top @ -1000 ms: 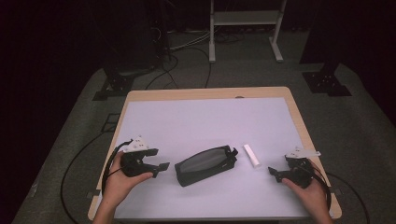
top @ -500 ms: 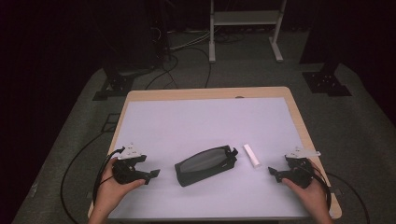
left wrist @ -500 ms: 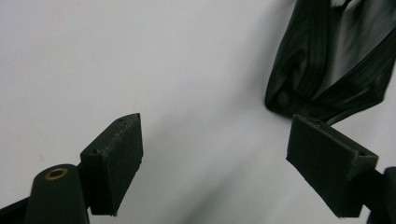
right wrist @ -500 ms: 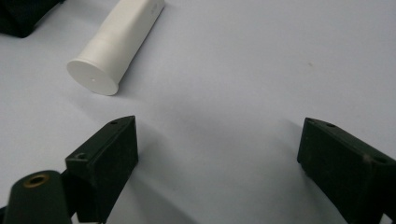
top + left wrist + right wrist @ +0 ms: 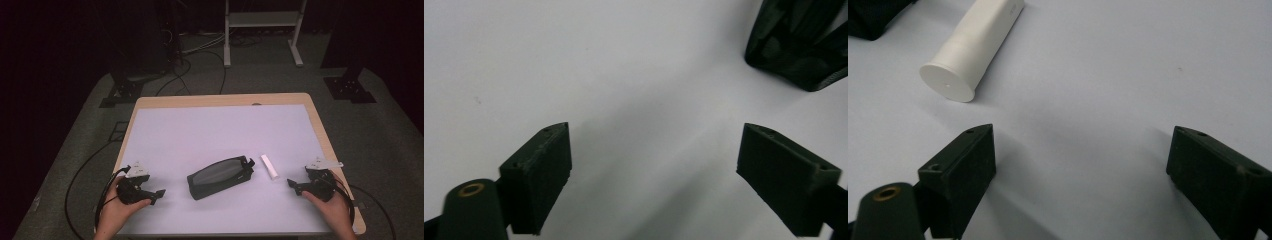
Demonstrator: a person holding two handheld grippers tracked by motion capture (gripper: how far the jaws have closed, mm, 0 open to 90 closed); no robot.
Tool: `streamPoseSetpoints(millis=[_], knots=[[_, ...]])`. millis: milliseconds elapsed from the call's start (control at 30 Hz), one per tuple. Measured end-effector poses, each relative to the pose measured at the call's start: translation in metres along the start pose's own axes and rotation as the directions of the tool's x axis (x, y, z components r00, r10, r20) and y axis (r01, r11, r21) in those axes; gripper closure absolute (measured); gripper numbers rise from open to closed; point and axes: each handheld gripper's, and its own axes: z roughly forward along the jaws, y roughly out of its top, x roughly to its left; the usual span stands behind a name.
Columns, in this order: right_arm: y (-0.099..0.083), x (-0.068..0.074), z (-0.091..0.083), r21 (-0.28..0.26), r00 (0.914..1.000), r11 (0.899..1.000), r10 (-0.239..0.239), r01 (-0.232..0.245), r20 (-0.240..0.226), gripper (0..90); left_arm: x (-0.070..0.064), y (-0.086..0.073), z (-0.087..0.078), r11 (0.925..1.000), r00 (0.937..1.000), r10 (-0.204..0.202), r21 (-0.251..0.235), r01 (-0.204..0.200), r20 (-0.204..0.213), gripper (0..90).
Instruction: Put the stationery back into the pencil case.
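Work looks to be at its opening step: nothing is held, and both tools rest low near the front edge of the table (image 5: 150,102), one toward each front corner. The dark mesh pouch (image 5: 221,176) lies on its side near the middle of the front half of the surface, its closed end toward the left gripper (image 5: 159,193). The white tube (image 5: 269,166) lies just beside the pouch's right end, apart from it, cap end toward the right gripper (image 5: 291,184).

Both tongs stand wide apart with bare surface between the jaws, as each gripper view shows. In the left gripper view the pouch (image 5: 799,45) sits ahead and off to one side; in the right gripper view the tube (image 5: 973,47) lies ahead, its flat cap nearest the jaws.

A likely next move is for the right gripper to reach forward and close across the tube's body, while the left steadies the pouch; whether the pouch's zip is open is hard to tell from above. Each hand (image 5: 117,210) grips its tool from behind, forearms coming in over the front edge, jaws pointing inward at the things.
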Motion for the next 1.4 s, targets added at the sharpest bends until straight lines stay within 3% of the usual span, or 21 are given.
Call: streamPoseSetpoints(millis=[233,500,633,733,933,967,1067,1267,1400], knots=[[0.000,0.000,0.000,0.002,1.0000,1.000,0.000,0.000,0.000,11.3,0.002,-0.004,0.007,0.9996,0.9999,0.010,0.028,-0.010,-0.013,10.6],[0.002,0.001,0.000,0.014,1.0000,1.000,0.006,-0.007,0.006,12.0,0.006,-0.011,0.017,0.9983,0.9980,0.018,0.056,-0.015,-0.060,7.4],[0.003,0.003,-0.001,0.025,0.9998,1.000,0.009,-0.009,0.015,13.1,0.007,-0.014,0.020,0.9988,0.9981,0.030,0.039,-0.028,-0.054,3.0],[0.005,0.003,-0.001,0.046,0.9997,0.999,0.012,-0.013,0.019,13.7,0.009,-0.019,0.020,0.9993,0.9983,0.037,-0.003,-0.037,-0.046,1.3],[0.016,0.007,-0.002,0.122,0.9997,0.992,0.014,-0.017,0.020,22.1,0.010,-0.024,0.021,0.9983,0.9987,0.037,-0.043,-0.038,-0.036,0.0],[0.016,0.007,-0.002,0.122,0.9997,0.992,0.014,-0.017,0.020,22.1,0.010,-0.025,0.021,0.9982,0.9987,0.036,-0.046,-0.037,-0.036,0.0],[0.021,0.009,-0.005,0.153,0.9989,0.988,0.036,-0.040,0.030,34.8,0.009,-0.025,0.021,0.9982,0.9986,0.038,-0.045,-0.040,-0.038,0.0],[0.028,0.011,-0.005,0.205,0.9968,0.975,0.080,-0.080,0.009,37.1,0.009,-0.025,0.022,0.9983,0.9986,0.037,-0.044,-0.039,-0.038,0.0],[0.031,0.012,-0.005,0.215,0.9965,0.973,0.083,-0.081,0.000,39.2,0.009,-0.025,0.022,0.9982,0.9986,0.037,-0.045,-0.039,-0.038,0.0]])
